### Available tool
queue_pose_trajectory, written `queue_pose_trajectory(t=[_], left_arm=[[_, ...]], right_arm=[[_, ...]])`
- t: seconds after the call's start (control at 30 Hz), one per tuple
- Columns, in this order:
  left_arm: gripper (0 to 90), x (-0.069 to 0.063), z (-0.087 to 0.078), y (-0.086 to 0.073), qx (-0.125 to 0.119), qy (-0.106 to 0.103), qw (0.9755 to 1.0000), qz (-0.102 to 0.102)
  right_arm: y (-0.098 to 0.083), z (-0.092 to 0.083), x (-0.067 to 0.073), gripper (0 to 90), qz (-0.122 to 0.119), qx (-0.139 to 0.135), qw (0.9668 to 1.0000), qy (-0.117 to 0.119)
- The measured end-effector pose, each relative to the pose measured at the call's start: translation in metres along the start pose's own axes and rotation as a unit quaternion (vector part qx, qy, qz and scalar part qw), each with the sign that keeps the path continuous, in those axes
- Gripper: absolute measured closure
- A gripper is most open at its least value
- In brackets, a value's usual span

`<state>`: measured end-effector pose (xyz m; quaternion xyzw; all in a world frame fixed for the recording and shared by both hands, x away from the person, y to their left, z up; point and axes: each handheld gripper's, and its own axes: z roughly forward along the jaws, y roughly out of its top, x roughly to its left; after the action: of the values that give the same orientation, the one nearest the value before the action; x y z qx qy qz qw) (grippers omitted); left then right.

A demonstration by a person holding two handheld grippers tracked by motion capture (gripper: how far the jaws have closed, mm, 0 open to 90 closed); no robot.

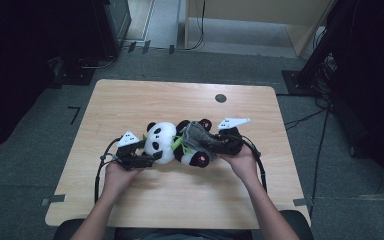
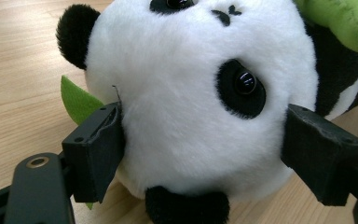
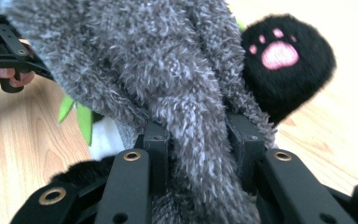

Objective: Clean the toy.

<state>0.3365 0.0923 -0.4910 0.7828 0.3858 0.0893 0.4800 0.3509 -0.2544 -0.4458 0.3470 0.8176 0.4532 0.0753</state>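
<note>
Two soft things are in hand at mid-desk: a panda plush (image 1: 161, 142) lying on its side, and a grey fuzzy cloth (image 1: 200, 136) draped over its black body. On the left, the left tongs (image 1: 150, 158) clasp the panda's white head, a pad pressed into the fur on either cheek. The head looks light and squashy; it will likely give under pressure rather than slip, so the broad head seems a sound hold. A green leaf (image 2: 77, 100) pokes out behind. To the right, the right tongs (image 3: 196, 149) are pinched nearly closed on a bunched fold of the cloth, beside the paw with its pink pad (image 3: 279, 55). The cloth should be limp and stretchy, best taken by a gathered fold. Beneath lies a pale wooden desk (image 1: 130, 100), smooth; around it grey floor, cables, dark stands.
</note>
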Motion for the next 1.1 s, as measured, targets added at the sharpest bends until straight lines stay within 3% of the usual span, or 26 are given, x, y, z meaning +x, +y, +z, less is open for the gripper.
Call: queue_pose_trajectory(t=[0.47, 0.8, 1.1], left_arm=[[17.2, 0.002, 0.001, 0.001, -0.003, -0.002, 1.0000, -0.006], [16.9, 0.003, 0.000, 0.002, -0.005, -0.001, 1.0000, -0.007], [16.9, 0.002, 0.000, 0.002, -0.002, 0.000, 0.9999, -0.010]], right_arm=[[-0.014, -0.001, -0.014, 65.7, 0.032, 0.014, 0.9994, -0.005], [-0.023, 0.000, -0.023, 67.1, 0.059, 0.037, 0.9975, -0.012], [-0.025, -0.002, -0.026, 68.6, 0.067, 0.060, 0.9956, -0.023]])
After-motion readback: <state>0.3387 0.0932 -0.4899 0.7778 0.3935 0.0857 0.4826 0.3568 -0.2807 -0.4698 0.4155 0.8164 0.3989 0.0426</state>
